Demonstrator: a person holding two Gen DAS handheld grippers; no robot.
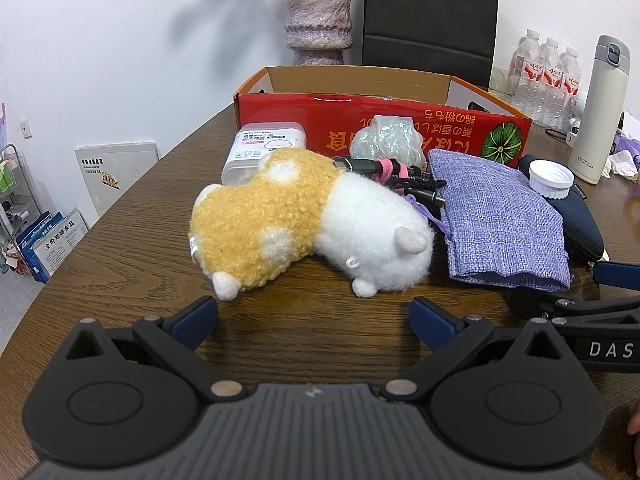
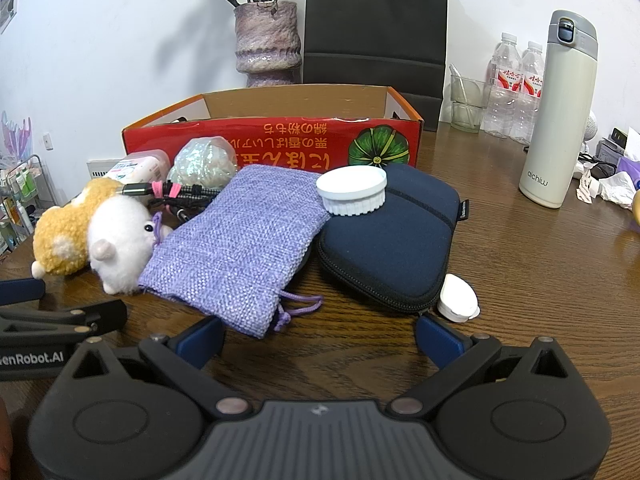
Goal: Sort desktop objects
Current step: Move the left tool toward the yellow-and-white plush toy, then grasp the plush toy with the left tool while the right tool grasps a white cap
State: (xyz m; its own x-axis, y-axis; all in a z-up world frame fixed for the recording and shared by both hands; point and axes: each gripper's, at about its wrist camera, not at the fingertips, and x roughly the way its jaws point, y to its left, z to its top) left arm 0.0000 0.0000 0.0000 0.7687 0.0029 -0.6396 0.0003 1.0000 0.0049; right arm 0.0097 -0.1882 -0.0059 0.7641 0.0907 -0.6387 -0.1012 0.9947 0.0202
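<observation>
A yellow-and-white plush toy (image 1: 304, 220) (image 2: 92, 236) lies on the wooden table just beyond my left gripper (image 1: 314, 314), which stands open and empty. Beside the toy lie a purple cloth pouch (image 1: 500, 220) (image 2: 240, 244), a navy zip case (image 2: 392, 240) (image 1: 580, 224) with a white jar lid (image 2: 352, 192) (image 1: 551, 178) on it, bundled cables (image 1: 396, 176) (image 2: 180, 196), a shiny wrapped bundle (image 1: 390, 138) (image 2: 202, 164) and a white swab box (image 1: 260, 150). My right gripper (image 2: 320, 334) is open and empty, in front of pouch and case. A small white case (image 2: 458, 298) lies by its right finger.
An open red cardboard box (image 1: 400, 130) (image 2: 280, 144) stands behind the pile. Behind it are a purple vase (image 1: 318, 20), a black bag (image 2: 376, 24), water bottles (image 2: 516, 88) and a white thermos (image 2: 558, 112). Tissues and clutter sit at the far right. The table edge curves at left.
</observation>
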